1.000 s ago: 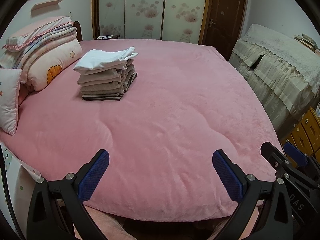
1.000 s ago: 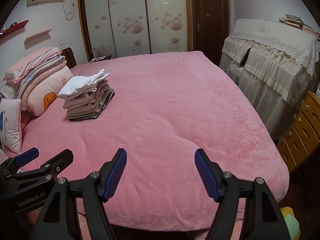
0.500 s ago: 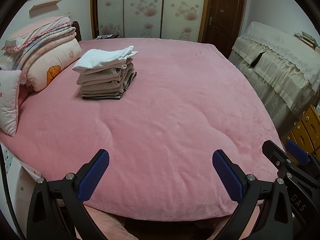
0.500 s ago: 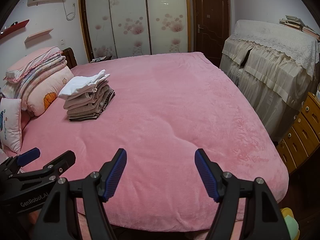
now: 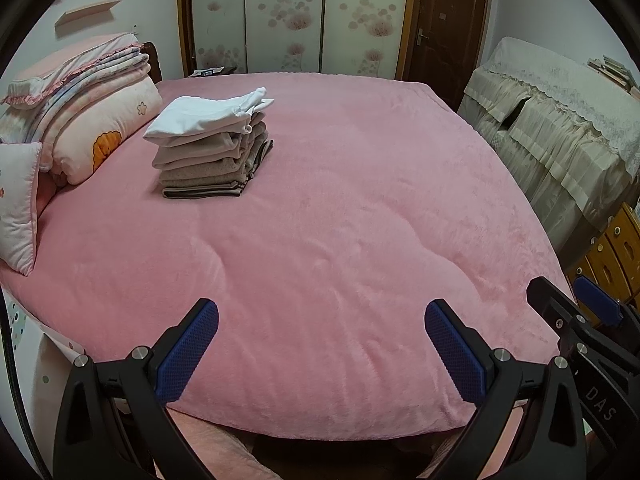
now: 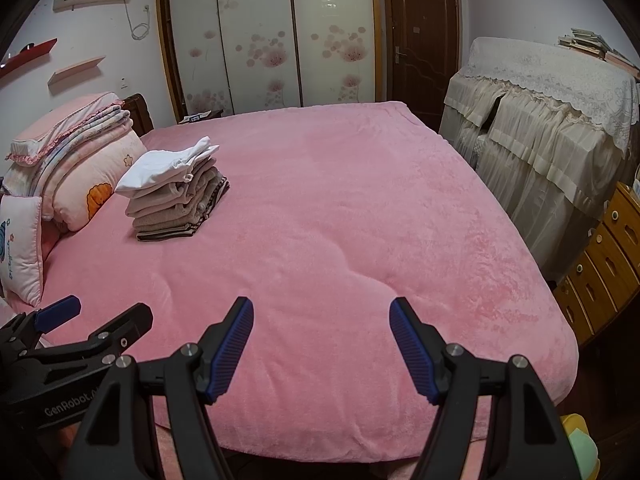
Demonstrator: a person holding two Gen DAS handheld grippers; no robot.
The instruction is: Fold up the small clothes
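While both grippers hang over the near edge of the bed (image 5: 340,240), the left gripper (image 5: 322,344) has its fingers wide apart and holds nothing, and the right gripper (image 6: 322,344) is the same. The stack of folded clothes (image 5: 212,148) lies far from them, near the pillows (image 5: 92,132), a white piece on top.

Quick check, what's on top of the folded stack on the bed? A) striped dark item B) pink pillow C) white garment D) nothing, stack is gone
C: a white garment tops the stack of folded clothes on the pink bed; the striped piece lies at the bottom.
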